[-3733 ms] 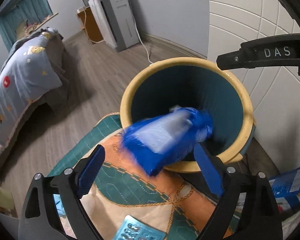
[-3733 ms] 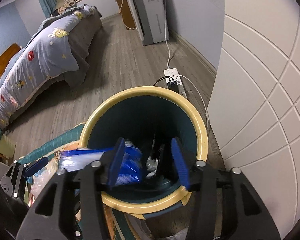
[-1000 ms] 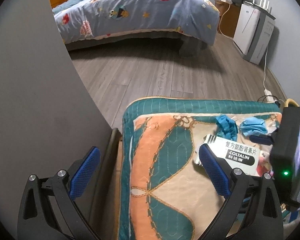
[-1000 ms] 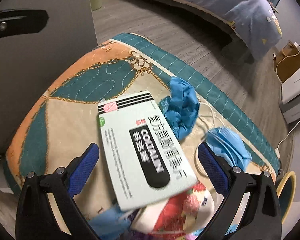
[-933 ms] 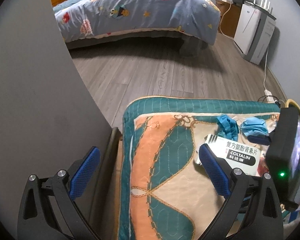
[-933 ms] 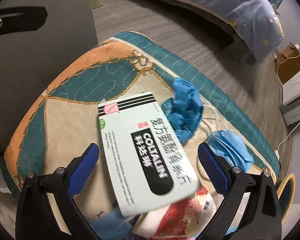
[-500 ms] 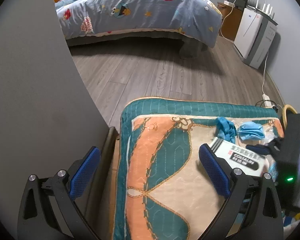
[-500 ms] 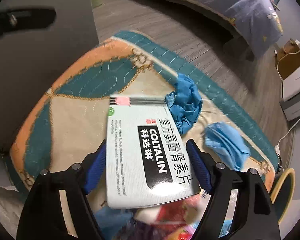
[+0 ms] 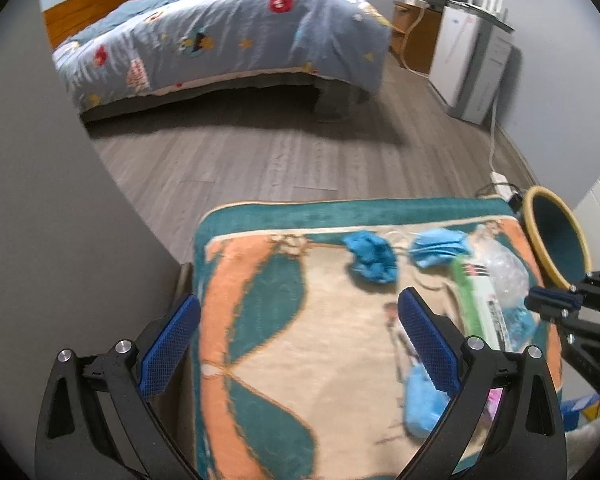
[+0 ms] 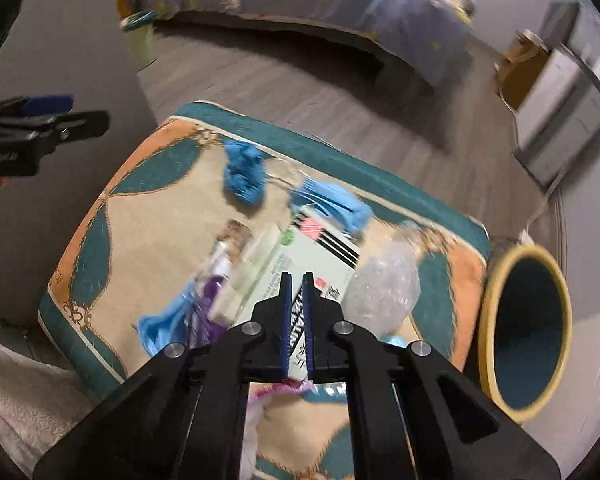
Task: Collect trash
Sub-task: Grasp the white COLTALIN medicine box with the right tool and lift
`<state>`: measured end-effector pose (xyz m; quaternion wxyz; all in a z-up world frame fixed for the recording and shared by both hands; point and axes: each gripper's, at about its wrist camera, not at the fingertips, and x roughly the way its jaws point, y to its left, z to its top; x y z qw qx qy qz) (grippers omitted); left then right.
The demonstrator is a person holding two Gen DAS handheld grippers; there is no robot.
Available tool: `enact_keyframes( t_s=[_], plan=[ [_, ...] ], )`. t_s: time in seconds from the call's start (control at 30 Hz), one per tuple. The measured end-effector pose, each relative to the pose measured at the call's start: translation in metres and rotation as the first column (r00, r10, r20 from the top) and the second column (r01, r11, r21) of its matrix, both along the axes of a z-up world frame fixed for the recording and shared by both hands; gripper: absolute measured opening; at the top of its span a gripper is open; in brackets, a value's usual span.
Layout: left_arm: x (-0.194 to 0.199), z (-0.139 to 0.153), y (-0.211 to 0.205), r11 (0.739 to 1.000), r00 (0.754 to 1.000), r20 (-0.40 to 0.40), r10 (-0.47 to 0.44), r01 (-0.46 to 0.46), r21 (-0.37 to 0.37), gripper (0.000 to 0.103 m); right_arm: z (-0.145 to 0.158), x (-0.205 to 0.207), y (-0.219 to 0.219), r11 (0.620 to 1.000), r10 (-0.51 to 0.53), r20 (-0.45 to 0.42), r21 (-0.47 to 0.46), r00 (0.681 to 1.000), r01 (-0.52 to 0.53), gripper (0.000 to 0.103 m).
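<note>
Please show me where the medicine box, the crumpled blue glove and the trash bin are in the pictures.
medicine box (image 10: 308, 256): right wrist view, on its white printed face.
crumpled blue glove (image 10: 244, 174): right wrist view, on the middle of the wad.
trash bin (image 10: 485, 312): right wrist view, on its yellow rim.

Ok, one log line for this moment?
right gripper: shut on medicine box | left gripper: open, empty | bin: beside cushion | masks, wrappers remain
</note>
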<state>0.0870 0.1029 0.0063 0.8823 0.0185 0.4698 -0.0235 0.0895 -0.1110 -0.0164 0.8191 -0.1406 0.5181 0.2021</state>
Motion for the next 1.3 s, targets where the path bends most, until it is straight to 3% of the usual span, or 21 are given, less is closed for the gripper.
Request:
enact_keyframes(
  t_s=[0.1, 0.17, 0.2, 0.3, 0.4, 0.47, 0.53, 0.8, 0.83, 1.17, 1.3],
  plan=[
    [-0.005, 0.001, -0.015, 0.999, 1.0, -0.002, -0.025, 0.025, 0.024, 0.098, -0.005, -0.001, -0.013, 0.998, -0.051, -0.029, 0.02, 0.998, 0.052, 0.015],
    [-0.006, -0.001, -0.019, 0.999, 1.0, -0.014, -0.008, 0.008, 0.043, 0.098, -0.009, -0.001, -0.017, 0.996, -0.078, -0.046, 0.033, 0.996, 0.079, 0.062],
    [-0.007, -0.002, -0.02, 0.999, 1.0, -0.017, 0.002, -0.002, 0.037, 0.098, -0.01, -0.003, -0.019, 0.995, -0.092, -0.041, 0.04, 0.995, 0.093, 0.068],
    [-0.009, -0.001, -0.023, 1.0, 1.0, -0.018, 0.003, -0.003, -0.005, 0.098, -0.024, 0.002, -0.017, 0.993, -0.116, -0.053, 0.024, 0.992, 0.117, 0.068],
    [-0.007, -0.006, -0.031, 0.999, 0.999, -0.018, -0.032, 0.032, 0.016, 0.098, -0.046, 0.012, -0.022, 0.99, -0.142, -0.105, -0.012, 0.984, 0.142, 0.068],
    [-0.003, -0.013, -0.035, 0.997, 0.998, -0.032, -0.059, 0.061, 0.046, 0.098, -0.055, 0.015, -0.026, 0.988, -0.153, -0.136, -0.001, 0.979, 0.154, 0.079],
    [0.001, -0.018, -0.04, 0.995, 0.996, -0.044, -0.079, 0.081, 0.062, 0.098, -0.067, 0.02, -0.03, 0.986, -0.158, -0.18, 0.018, 0.971, 0.164, 0.082],
    [0.012, -0.027, -0.052, 0.99, 0.991, -0.059, -0.121, 0.125, 0.073, 0.098, -0.097, 0.034, -0.041, 0.975, -0.17, -0.311, 0.083, 0.935, 0.204, 0.079],
    [0.013, -0.028, -0.054, 0.988, 0.99, -0.061, -0.129, 0.134, 0.08, 0.098, -0.096, 0.035, -0.041, 0.977, -0.162, -0.311, 0.086, 0.937, 0.197, 0.071],
    [0.015, -0.039, -0.079, 0.982, 0.98, -0.09, -0.175, 0.181, 0.062, 0.098, -0.039, 0.018, -0.054, 0.987, -0.132, -0.178, 0.068, 0.975, 0.146, 0.07],
    [0.014, -0.047, -0.095, 0.977, 0.973, -0.111, -0.201, 0.207, 0.047, 0.098, -0.006, 0.0, -0.07, 0.991, -0.133, -0.102, -0.02, 0.986, 0.131, 0.07]
  ],
)
